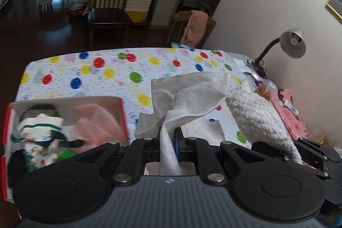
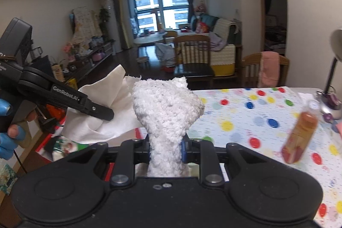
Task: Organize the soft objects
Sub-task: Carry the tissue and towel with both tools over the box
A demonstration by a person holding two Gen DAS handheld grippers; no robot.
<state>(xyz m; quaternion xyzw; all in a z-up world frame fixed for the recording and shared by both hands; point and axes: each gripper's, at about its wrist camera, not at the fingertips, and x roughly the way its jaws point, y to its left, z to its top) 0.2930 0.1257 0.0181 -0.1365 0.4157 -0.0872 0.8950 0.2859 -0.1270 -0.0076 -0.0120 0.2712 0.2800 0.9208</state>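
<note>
Left tool point(image 1: 168, 136), bottom centre of the left wrist view: pressed together on a thin white cloth point(image 1: 190, 95), which rises from the pinch and fans out toward frame centre, lifted off the tabletop point(image 1: 64, 69). Right tool point(image 2: 165, 147), bottom centre of the right wrist view: pressed together on a fluffy white towel point(image 2: 166, 106), which stands up from the pinch as a wide clump. In the left wrist view the same fluffy towel sits just right of the thin cloth, the two near each other or touching; cannot tell which.

Lower left, left wrist view: open cardboard box point(image 1: 121, 104) with red edges, on the spotted tablecloth. Inside it, a pink fabric piece point(image 1: 96, 123) and a green-and-white patterned fabric bundle point(image 1: 40, 127).

Right side: desk lamp point(image 1: 292, 42) near the wall; a small bottle point(image 2: 301, 134) of amber liquid, blurred, on the tabletop.
</note>
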